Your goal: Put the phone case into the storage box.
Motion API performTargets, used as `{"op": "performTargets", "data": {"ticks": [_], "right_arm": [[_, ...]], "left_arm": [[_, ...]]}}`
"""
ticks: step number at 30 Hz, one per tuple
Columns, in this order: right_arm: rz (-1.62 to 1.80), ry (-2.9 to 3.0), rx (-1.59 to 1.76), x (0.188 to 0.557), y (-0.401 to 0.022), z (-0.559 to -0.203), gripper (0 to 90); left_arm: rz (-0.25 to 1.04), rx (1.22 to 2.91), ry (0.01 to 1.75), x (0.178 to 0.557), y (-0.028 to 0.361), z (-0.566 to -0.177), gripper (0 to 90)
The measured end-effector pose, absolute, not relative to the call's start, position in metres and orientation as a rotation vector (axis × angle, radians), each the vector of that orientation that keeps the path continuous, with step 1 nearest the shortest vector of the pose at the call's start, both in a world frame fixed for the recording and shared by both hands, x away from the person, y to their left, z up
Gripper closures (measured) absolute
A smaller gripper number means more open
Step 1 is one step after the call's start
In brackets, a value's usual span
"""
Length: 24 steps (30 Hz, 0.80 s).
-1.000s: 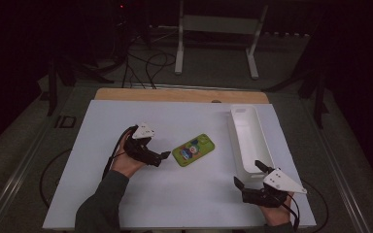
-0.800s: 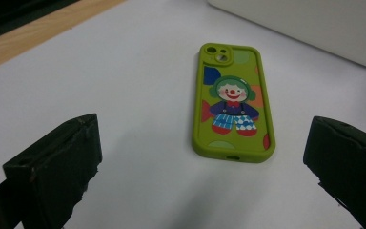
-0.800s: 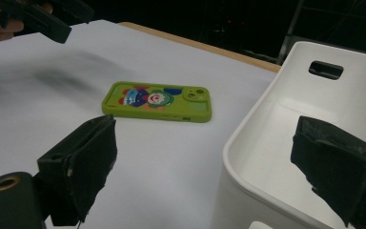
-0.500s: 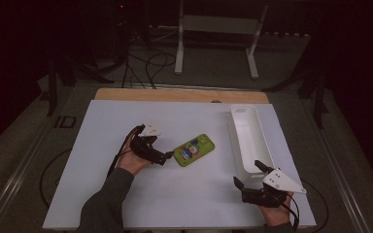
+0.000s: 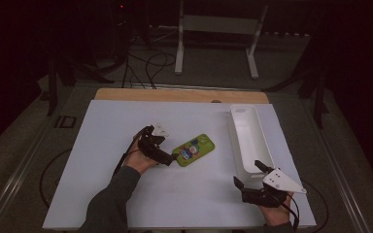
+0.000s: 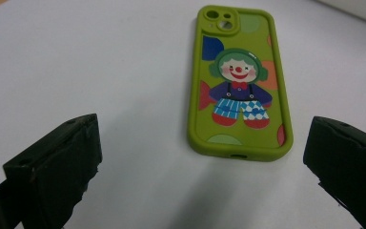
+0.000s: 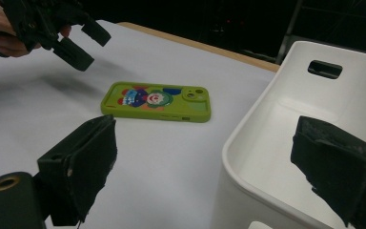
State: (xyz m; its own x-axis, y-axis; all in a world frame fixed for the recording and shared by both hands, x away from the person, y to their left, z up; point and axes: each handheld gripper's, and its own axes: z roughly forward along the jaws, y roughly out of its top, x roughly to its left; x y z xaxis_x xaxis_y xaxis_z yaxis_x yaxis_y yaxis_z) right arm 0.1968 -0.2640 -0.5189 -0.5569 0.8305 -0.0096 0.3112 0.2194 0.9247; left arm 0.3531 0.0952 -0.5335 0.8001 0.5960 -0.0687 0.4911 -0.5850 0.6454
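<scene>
Reaching toward the phone point(image 6: 239, 86), the left gripper point(image 5: 171, 158) stands with jaws spread wide and nothing between them; the phone lies flat on the table point(image 5: 107, 145) just ahead of its tips, untouched. The right gripper point(image 5: 250, 175), also open and empty, rests beside the near end of the white bin point(image 5: 243, 127). Judgement: grasp not yet made; lifting and any placing remain.

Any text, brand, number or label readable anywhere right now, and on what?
None readable. The green phone case carries only a clown picture and coloured shapes, no words. The white bin, the table sheet and both grippers, left and right, show no lettering.
</scene>
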Motion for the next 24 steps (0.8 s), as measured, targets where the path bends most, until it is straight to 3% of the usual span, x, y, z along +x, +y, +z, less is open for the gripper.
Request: {"op": "performTargets", "data": {"ticks": [24], "right_arm": [[1.324, 1.983, 1.05, 0.197, -0.265, -0.519, 8.0]], "left_arm": [[0.185, 2.391, 0.755, 0.357, 0.059, -0.545, 0.2]]}}
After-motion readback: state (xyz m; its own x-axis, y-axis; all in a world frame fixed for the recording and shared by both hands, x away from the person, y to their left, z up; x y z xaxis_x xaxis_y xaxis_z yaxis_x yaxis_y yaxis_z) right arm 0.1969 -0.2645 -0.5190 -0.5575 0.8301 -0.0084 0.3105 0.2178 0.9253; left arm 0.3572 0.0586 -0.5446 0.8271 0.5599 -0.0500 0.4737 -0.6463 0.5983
